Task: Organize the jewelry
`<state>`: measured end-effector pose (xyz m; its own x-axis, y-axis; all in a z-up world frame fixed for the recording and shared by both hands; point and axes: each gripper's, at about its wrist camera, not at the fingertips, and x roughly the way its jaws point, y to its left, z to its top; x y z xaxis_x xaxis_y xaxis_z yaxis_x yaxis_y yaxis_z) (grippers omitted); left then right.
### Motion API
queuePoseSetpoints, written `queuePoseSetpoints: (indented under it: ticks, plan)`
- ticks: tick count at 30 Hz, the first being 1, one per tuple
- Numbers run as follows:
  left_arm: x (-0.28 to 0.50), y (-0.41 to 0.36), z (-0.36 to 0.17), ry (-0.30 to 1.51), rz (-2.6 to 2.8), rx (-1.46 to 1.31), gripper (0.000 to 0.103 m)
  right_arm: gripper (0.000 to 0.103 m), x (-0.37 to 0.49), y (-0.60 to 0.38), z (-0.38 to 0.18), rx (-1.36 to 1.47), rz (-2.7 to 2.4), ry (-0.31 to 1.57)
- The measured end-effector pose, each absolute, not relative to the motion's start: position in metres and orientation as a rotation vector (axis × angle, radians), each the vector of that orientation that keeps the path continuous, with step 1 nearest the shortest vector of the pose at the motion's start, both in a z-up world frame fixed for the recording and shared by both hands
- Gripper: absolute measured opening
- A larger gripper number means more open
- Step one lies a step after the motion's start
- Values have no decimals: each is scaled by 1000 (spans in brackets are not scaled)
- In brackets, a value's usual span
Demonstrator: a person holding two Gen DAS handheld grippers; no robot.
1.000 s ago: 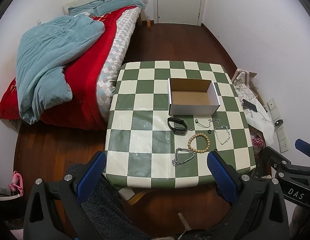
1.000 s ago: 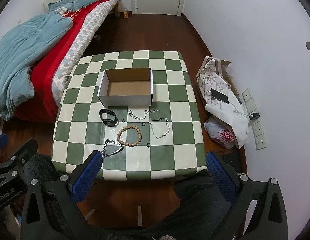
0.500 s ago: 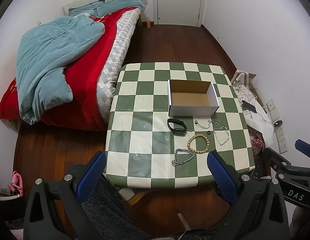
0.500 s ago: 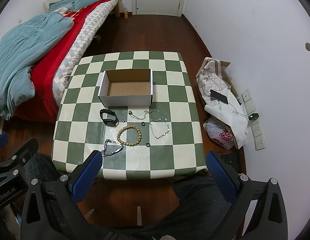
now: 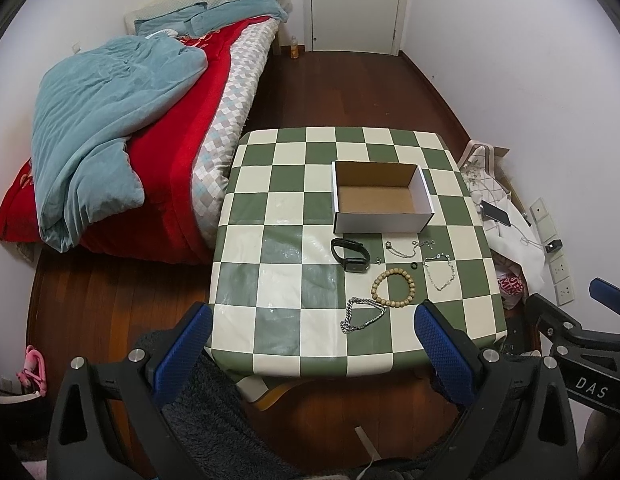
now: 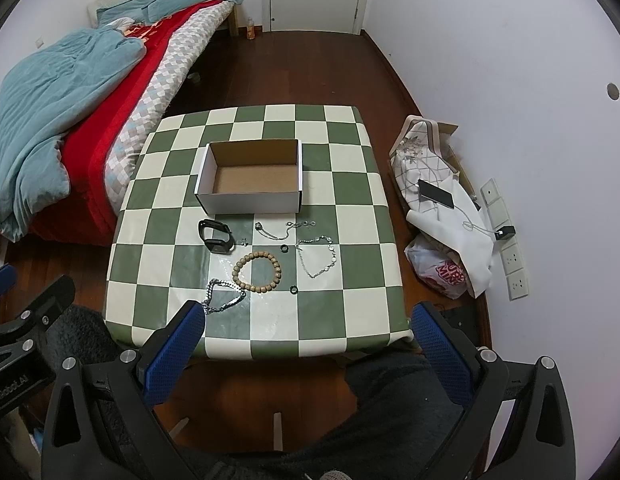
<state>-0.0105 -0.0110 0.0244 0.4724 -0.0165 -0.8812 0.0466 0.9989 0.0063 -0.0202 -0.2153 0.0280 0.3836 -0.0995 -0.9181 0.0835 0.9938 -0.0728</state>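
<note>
On the checkered green-and-cream tabletop (image 6: 350, 312), a glossy vinyl cover, the jewelry lies in a loose cluster between the near edge and an open white cardboard box (image 6: 250, 178) with a brown floor, its long axis parallel to that edge. From the left: a black smart band (image 6: 216, 236) looped near the box's front left corner, a heavy silver link chain (image 6: 224, 298) bunched closest to the near edge, a round wooden bead bracelet (image 6: 256, 272), a fine pendant necklace (image 6: 284, 230) just before the box, two small black rings (image 6: 285, 248), and a thin silver bracelet (image 6: 318, 258). A bed with a teal quilt (image 5: 106, 120) stands off the left edge; bags (image 6: 442, 216) lie off the right. The left gripper (image 5: 310, 344) and right gripper (image 6: 308, 344) both hover spread wide and empty over the near edge.
</note>
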Motion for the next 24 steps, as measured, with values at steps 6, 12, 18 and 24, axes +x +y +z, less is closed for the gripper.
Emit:
queuePoseSetpoints:
  ticks: [6,12,18,24]
  plan:
    - [-11,-11,26,1077,-40,29,103,103,-21,-212,30,-11,-118,1169]
    - [-12,-12,27,1074,-39,32,103,103,-25,-222,43,-11,-115,1162]
    - [-12,-12,27,1077,-42,29,103,103,-25,-223,46,-11,-114,1159]
    - [-10,-12,26,1057,-20,35,103,103,-25,-224,46,1,-115,1162]
